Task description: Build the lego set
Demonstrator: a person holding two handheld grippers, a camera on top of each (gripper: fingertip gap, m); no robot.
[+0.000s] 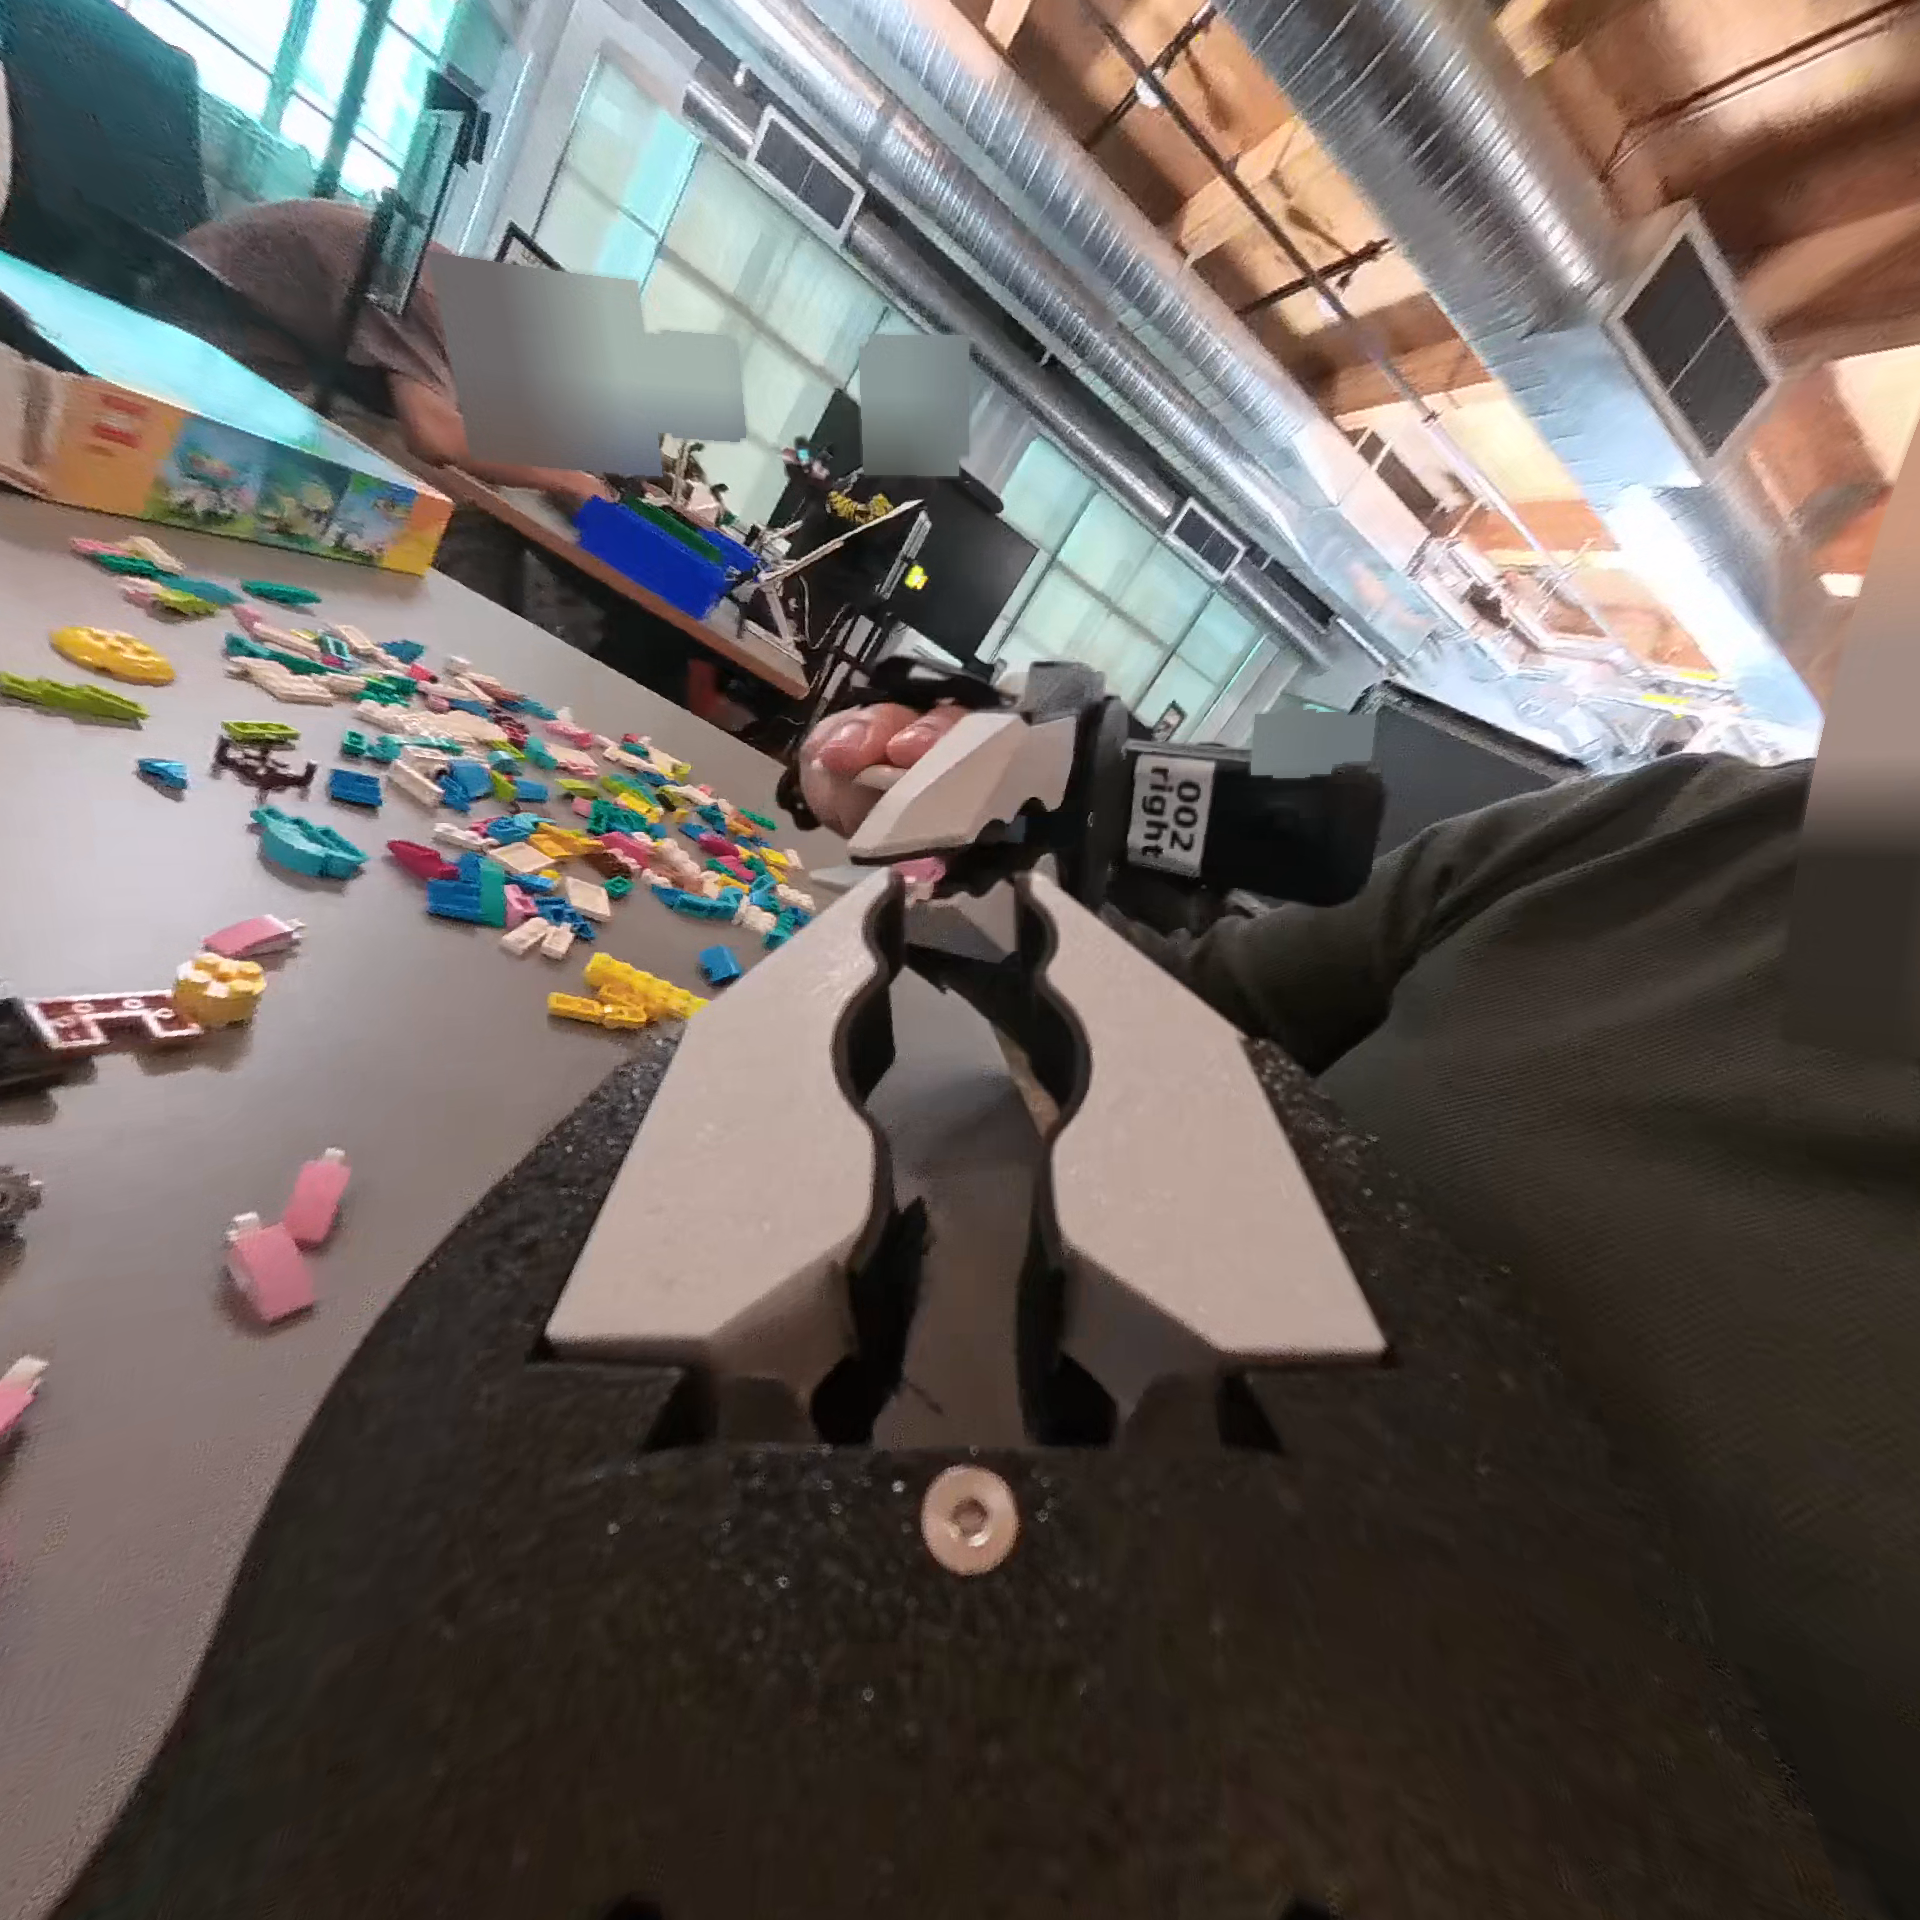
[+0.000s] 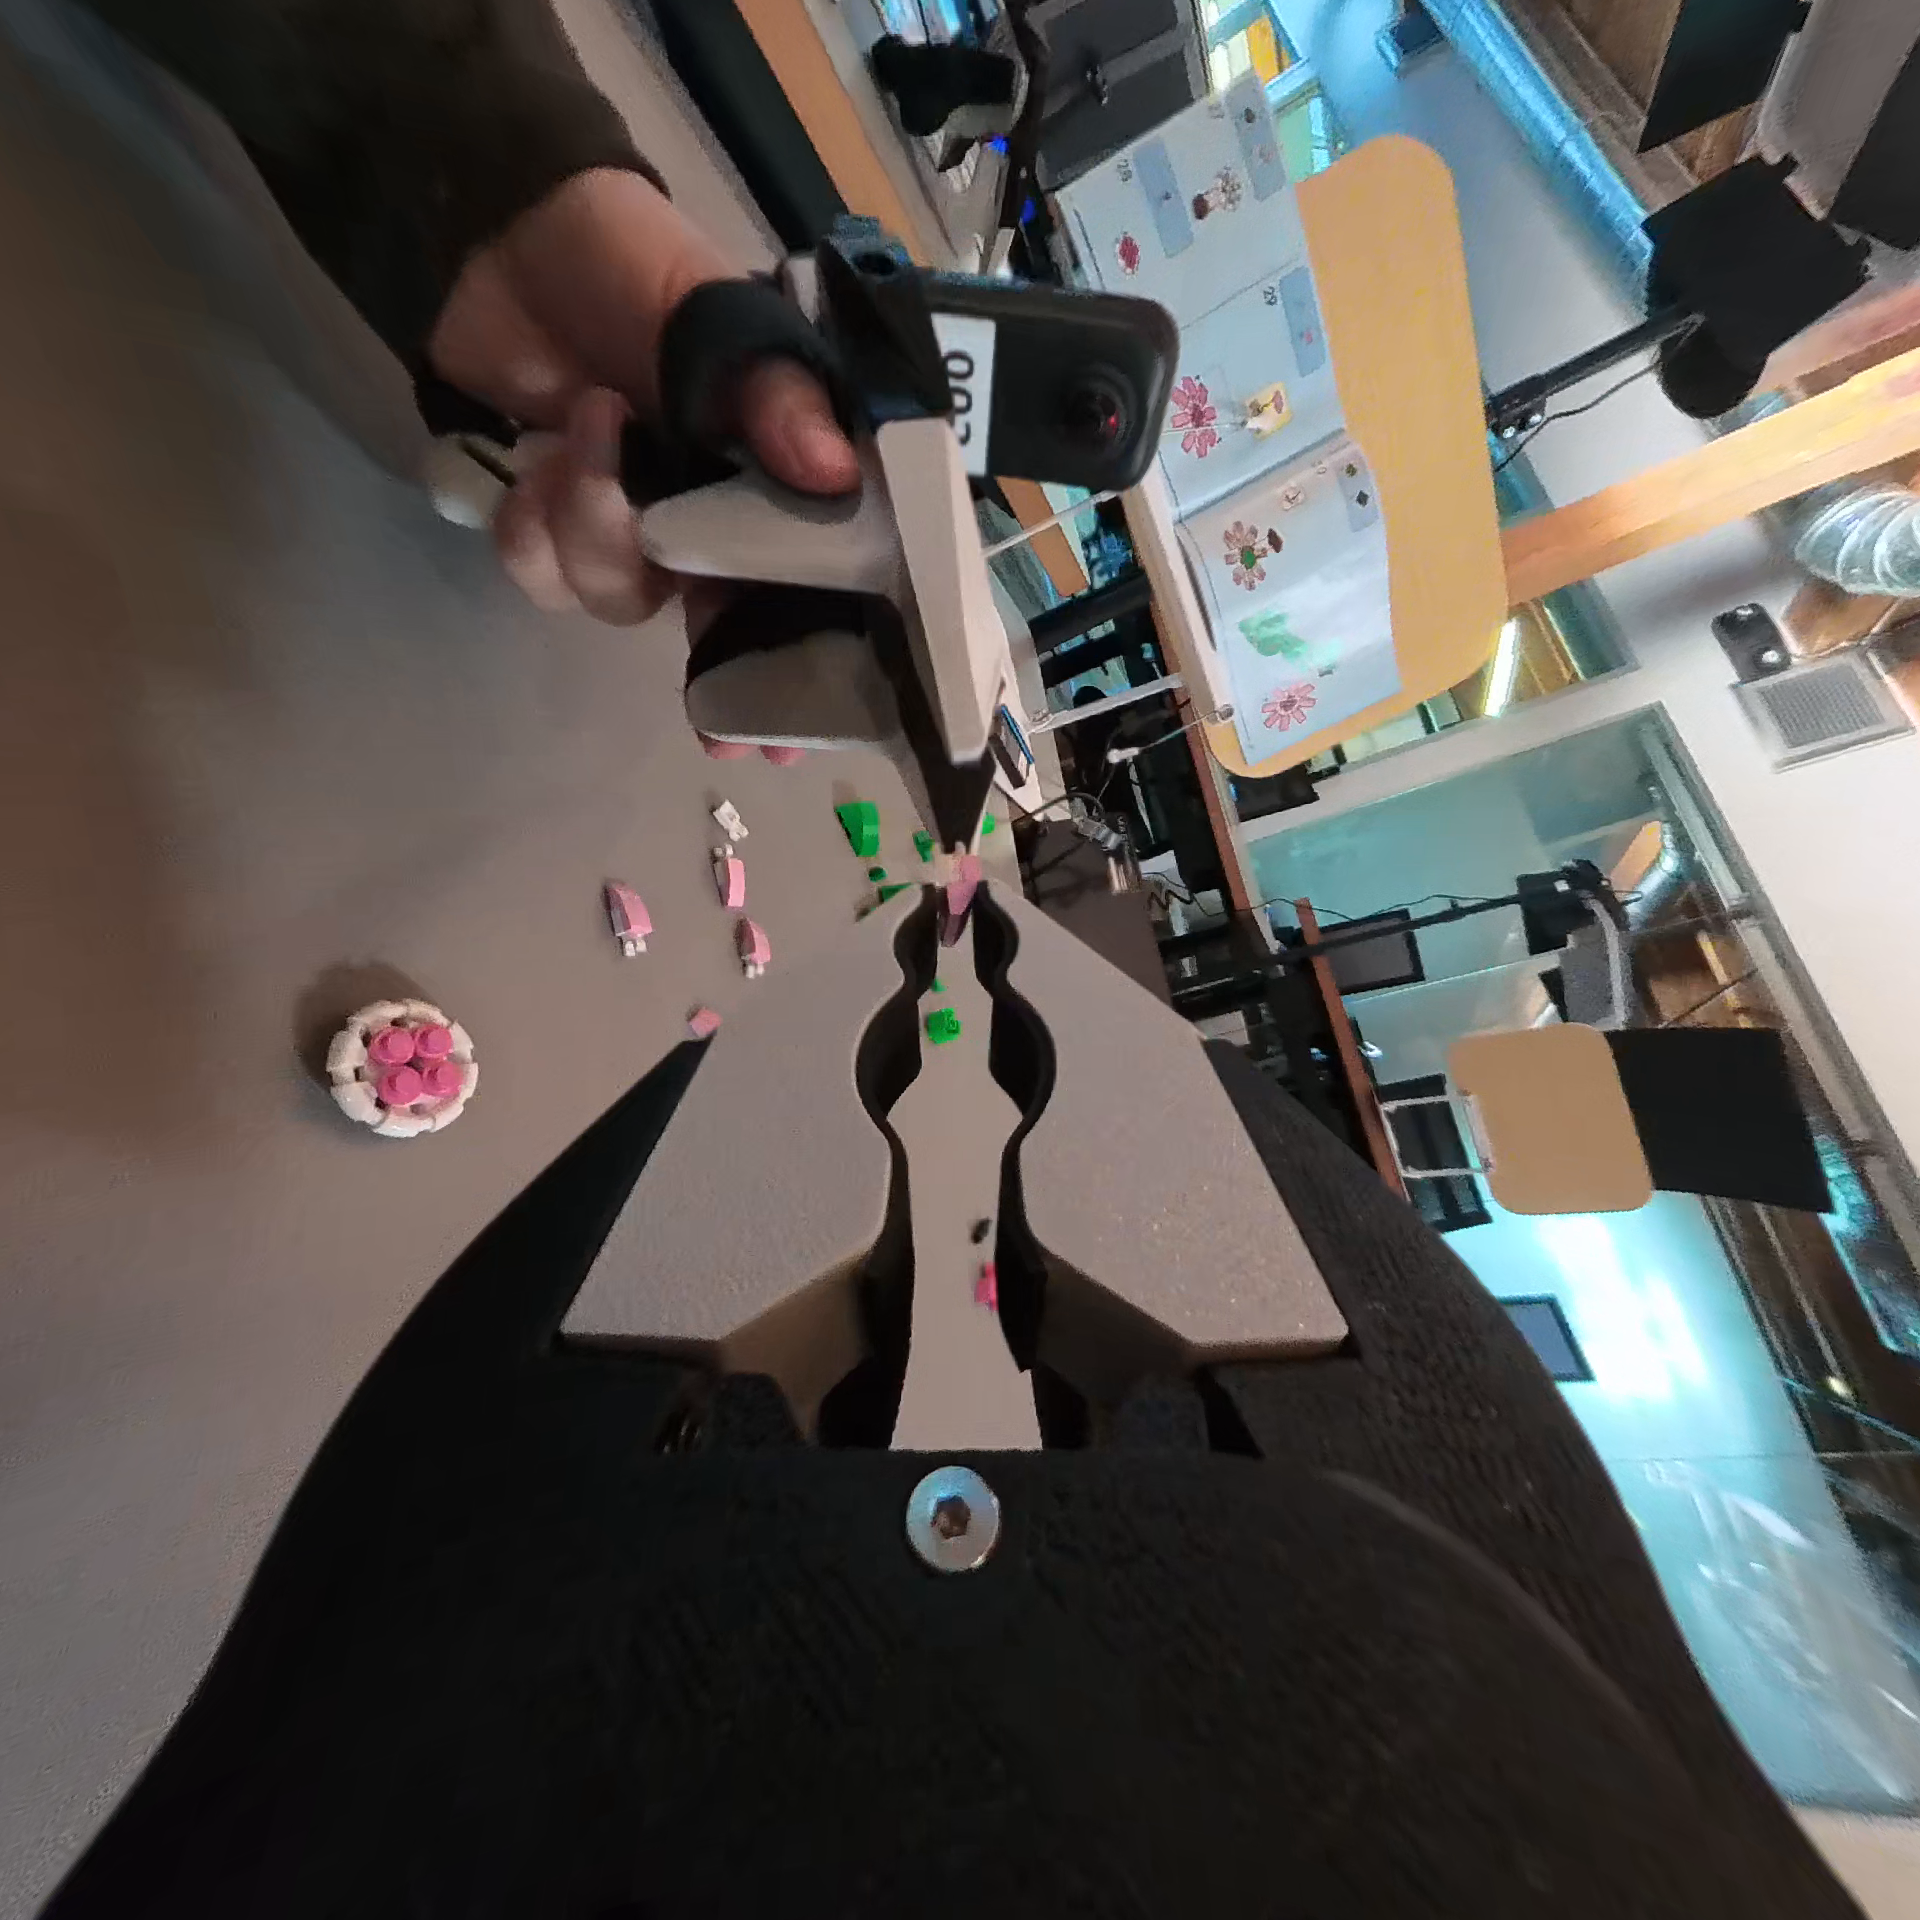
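Right gripper (image 2: 961, 896) clamped on pink piece (image 2: 958, 902), left gripper (image 2: 951, 821) tips meeting it, grip unclear; box (image 1: 260, 488) far left, contents hidden; loose bricks (image 1: 540, 790) on table (image 1: 364, 1091).

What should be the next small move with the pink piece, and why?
Probably press the two grippers gently together. The right gripper pinches a small pink piece, and the left gripper meets it tip to tip above the table, so the pieces look lined up for joining.
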